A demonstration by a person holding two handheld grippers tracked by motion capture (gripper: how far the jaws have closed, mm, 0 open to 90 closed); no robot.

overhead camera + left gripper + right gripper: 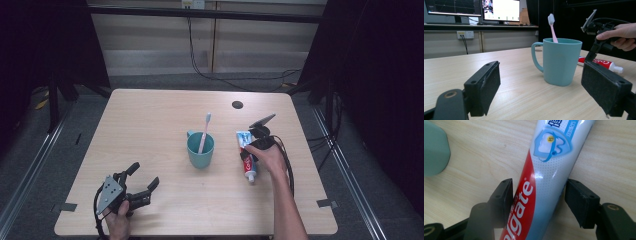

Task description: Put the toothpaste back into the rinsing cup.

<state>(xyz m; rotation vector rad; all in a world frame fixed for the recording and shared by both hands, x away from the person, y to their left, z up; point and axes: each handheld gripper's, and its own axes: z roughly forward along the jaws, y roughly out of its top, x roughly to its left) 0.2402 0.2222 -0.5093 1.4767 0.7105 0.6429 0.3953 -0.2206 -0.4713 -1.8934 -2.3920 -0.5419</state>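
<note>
A red, white and blue toothpaste tube [243,138] [549,162] lies flat on the wooden table [150,120], right of a teal cup [200,150] [560,62] [434,147]. A pink toothbrush [205,130] [552,27] stands in the cup. My right gripper [248,157] [539,195] points down over the tube with one jaw on each side. The left pad is at the tube's edge, and a thin dark gap shows at the right pad. My left gripper [145,176] [544,87] rests open near the table's front left, aimed at the cup, with nothing between its jaws.
A small black round hole [237,104] sits near the table's far edge. Cables [220,75] run along the floor behind the table. Dark curtains stand on both sides. Monitors [499,10] and a wall socket [465,34] show beyond the table in the left gripper view.
</note>
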